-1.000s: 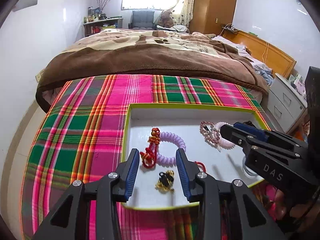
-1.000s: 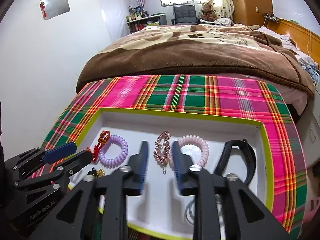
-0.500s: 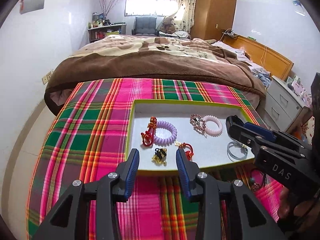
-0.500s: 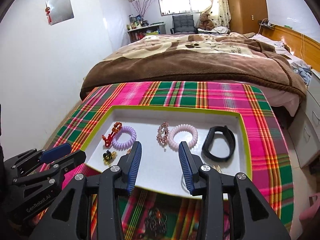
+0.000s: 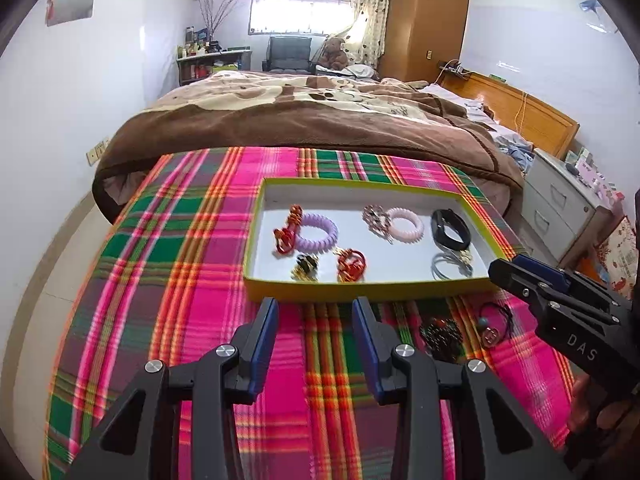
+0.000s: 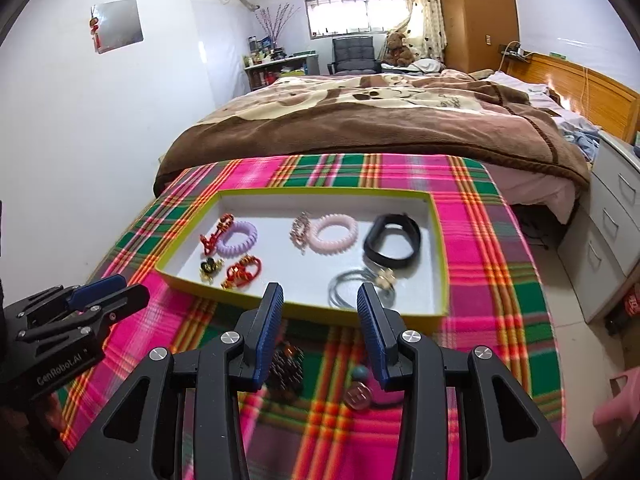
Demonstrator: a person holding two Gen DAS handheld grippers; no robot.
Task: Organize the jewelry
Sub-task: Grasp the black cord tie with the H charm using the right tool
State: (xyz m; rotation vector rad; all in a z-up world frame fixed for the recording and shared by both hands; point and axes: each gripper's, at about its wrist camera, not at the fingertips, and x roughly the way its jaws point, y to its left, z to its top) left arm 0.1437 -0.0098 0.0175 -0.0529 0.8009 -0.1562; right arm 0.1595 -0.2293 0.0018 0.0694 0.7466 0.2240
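Both tools are matte black plastic with angular, triangular cut-outs in their frames. The left gripper point(image 5: 314, 310) has two fingers point(image 5: 267, 320) faced with ribbed blue pads, and round silver screws sit at the finger joints. The right gripper point(image 6: 319, 296) is built the same, blue pads and silver screws alike. Seen from the side, one body bears white "DAS" lettering, the other "GenRobot.AI". A little bare skin shows under the right one

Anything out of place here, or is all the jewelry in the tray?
Two pieces still lie outside the tray, on the plaid cloth just in front of its near edge: a dark beaded piece and a corded pendant. Everything else sits inside. Both hand-held grippers are open and empty.
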